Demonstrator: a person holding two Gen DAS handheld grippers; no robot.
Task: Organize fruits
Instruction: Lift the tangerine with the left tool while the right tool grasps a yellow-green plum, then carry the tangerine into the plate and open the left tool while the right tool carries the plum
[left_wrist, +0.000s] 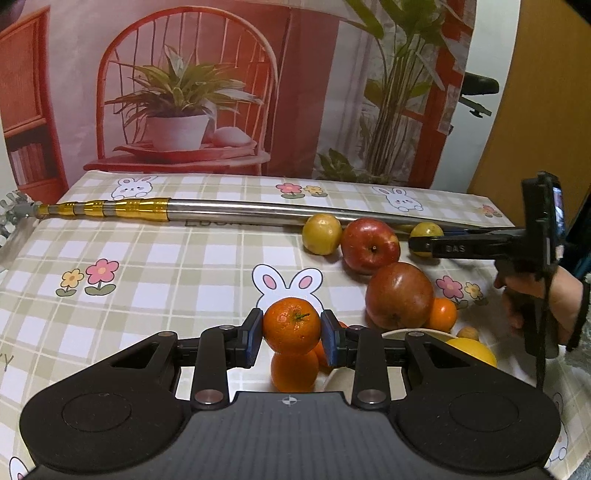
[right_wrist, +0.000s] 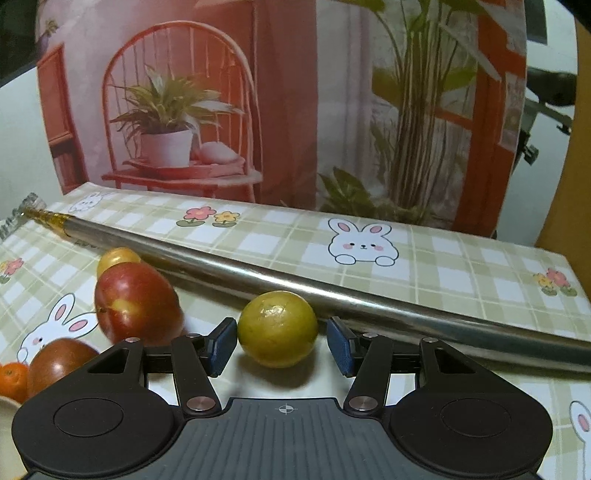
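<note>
In the left wrist view my left gripper (left_wrist: 291, 328) is shut on a small mandarin (left_wrist: 291, 323), its blue pads pressing both sides. A second mandarin (left_wrist: 294, 373) lies right under it, beside a cream bowl (left_wrist: 395, 331). Two red apples (left_wrist: 370, 249) (left_wrist: 399, 295) and a yellow-green fruit (left_wrist: 322, 234) lie further back. In the right wrist view my right gripper (right_wrist: 282, 332) stands open around another yellow-green fruit (right_wrist: 277, 328) that rests on the tablecloth, with a small gap at each pad. The left wrist view shows that gripper (left_wrist: 421, 245) reaching in from the right.
A long metal pole (right_wrist: 332, 288) with gold bands lies across the table just behind the fruit. The bowl holds a yellow fruit (left_wrist: 472, 350), and another mandarin (left_wrist: 443, 314) sits beside the near apple. A printed backdrop stands at the table's far edge.
</note>
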